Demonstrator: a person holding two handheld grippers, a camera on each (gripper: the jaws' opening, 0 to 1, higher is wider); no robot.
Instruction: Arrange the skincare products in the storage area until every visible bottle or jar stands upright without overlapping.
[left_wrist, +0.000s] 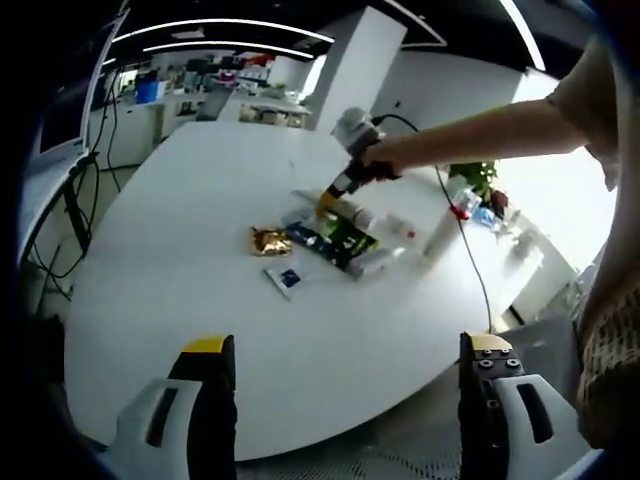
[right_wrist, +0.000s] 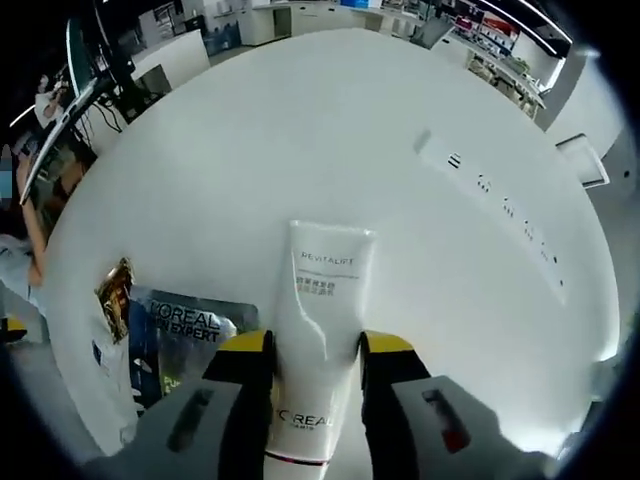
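Right gripper (right_wrist: 313, 365) fingers clamp the white tube (right_wrist: 320, 340) mid-tabletop (right_wrist: 330, 130), bare surface beyond; left gripper (left_wrist: 345, 375) released at the tabletop edge.

Lighting: bright, even, from ceiling light strips (left_wrist: 230, 30). White worktop (left_wrist: 200, 200) glares mildly; shadows faint. Strong fisheye bending toward edges. Mild softness throughout, background detail indistinct.

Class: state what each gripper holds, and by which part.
Right gripper clamps the white tube across its lower body, nearer the cap. Left gripper is open, holding nothing.
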